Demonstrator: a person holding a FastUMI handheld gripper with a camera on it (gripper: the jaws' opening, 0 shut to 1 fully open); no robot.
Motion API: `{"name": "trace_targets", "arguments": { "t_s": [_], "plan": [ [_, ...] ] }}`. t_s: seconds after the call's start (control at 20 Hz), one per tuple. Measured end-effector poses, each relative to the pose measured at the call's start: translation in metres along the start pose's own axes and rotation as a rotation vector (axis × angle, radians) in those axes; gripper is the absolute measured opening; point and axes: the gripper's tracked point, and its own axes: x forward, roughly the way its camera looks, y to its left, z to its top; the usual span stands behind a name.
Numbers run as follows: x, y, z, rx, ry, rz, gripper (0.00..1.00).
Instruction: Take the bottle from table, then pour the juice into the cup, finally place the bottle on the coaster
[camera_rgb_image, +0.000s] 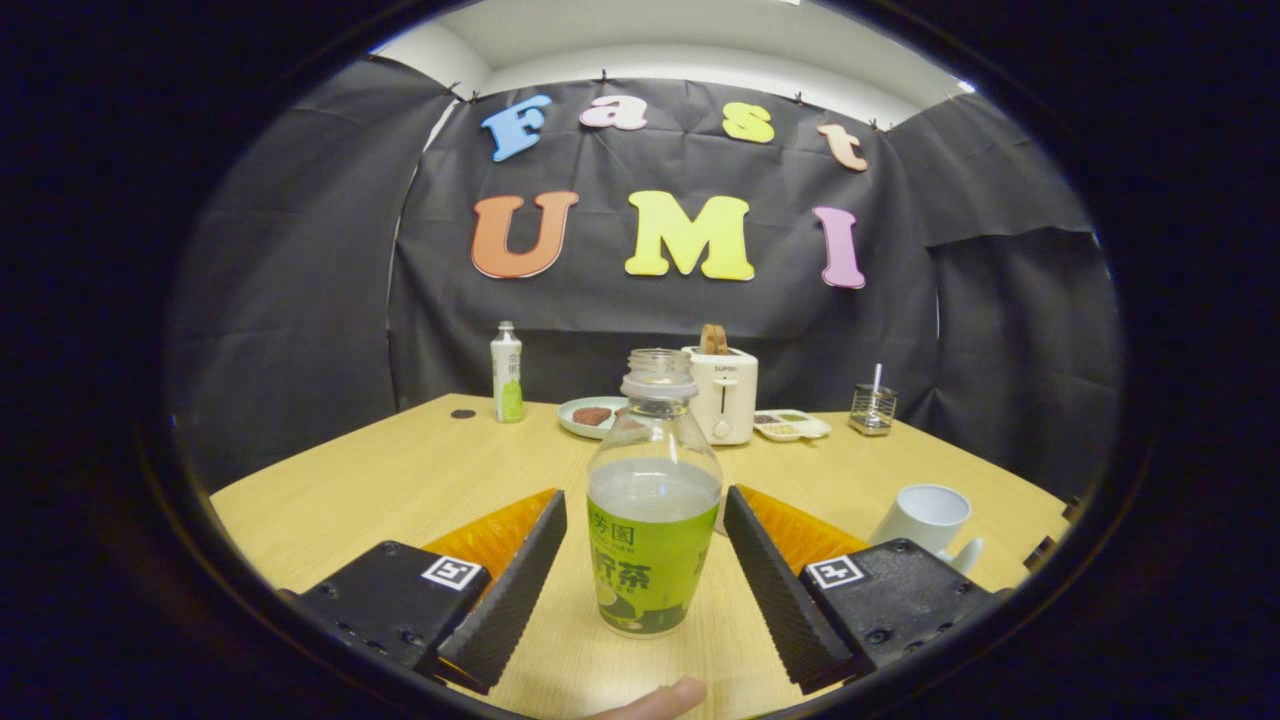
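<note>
Jaws (645, 570) wide, one finger on each side of the bottle (652, 520), neither touching it. Bottle upright on the counter (400, 480), uncapped, part full. Cup (925, 520) at the counter's right edge, beyond the right finger. Toaster (722, 393) near the far edge.

Black cloth (300, 300) is hanging around the booth on three sides, creasing at the seams and clipped along its top edge. Above it a white ceiling (680, 40) is showing, with bright light glancing off it. A pale wooden table (400, 480) is filling the floor of the booth, its grain running towards the back wall, and light is lying evenly over it.
</note>
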Motion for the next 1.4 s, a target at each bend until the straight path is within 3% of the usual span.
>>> {"name": "trace_targets", "arguments": {
  "t_s": [0.35, 0.5, 0.65, 0.75, 1.15, 1.4],
  "plan": [
    [0.009, 0.003, -0.005, 0.015, -0.026, 0.019, 1.00],
    [0.012, -0.008, -0.012, 0.074, 0.007, -0.015, 0.99],
    [0.010, -0.009, -0.013, 0.082, 0.029, -0.028, 0.83],
    [0.002, -0.011, -0.006, 0.104, 0.024, -0.030, 0.82],
    [-0.021, 0.001, 0.057, 0.275, -0.049, 0.082, 0.82],
    [-0.033, -0.002, 0.095, 0.477, -0.063, 0.162, 0.82]
  ]
}}
